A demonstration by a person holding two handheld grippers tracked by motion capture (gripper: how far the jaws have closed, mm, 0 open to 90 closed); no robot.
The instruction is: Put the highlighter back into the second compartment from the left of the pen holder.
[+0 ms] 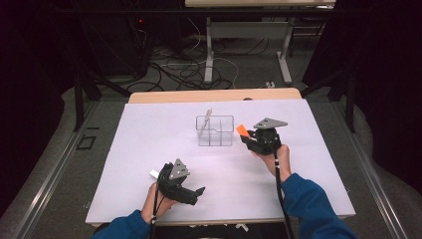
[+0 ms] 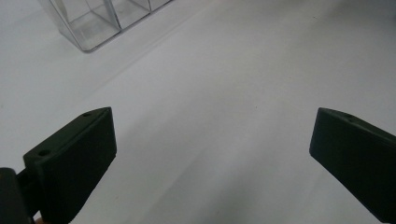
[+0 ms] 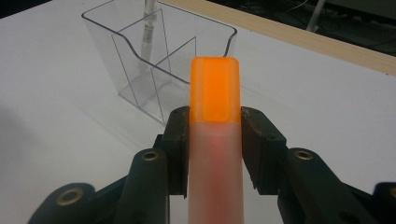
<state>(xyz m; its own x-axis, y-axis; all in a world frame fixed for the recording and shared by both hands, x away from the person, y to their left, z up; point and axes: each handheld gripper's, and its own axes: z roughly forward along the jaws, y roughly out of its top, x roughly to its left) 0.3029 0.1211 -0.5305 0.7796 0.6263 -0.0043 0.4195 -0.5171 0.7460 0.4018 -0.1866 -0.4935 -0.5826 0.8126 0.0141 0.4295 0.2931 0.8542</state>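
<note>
**Orange-capped marker held beside the clear organizer**

Orange shows at the tip of the marker [image 1: 242, 130] in the high view, clamped in the right tool [image 1: 250, 139] just right of the clear organizer [image 1: 215, 131] on the white bench [image 1: 149, 149]; the left tool [image 1: 198, 194] rests near the front edge. The left gripper view shows its jaws wide apart, holding nothing, over bare bench. In the right gripper view, both jaws press the marker's body below its cap, with a pen [image 3: 148, 28] standing in the organizer's far compartment.

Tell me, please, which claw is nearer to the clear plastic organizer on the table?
Right. The right claw sits just beside the clear organizer, on its right side, gripping an orange highlighter. The left claw rests well away, near the table's front edge.
</note>
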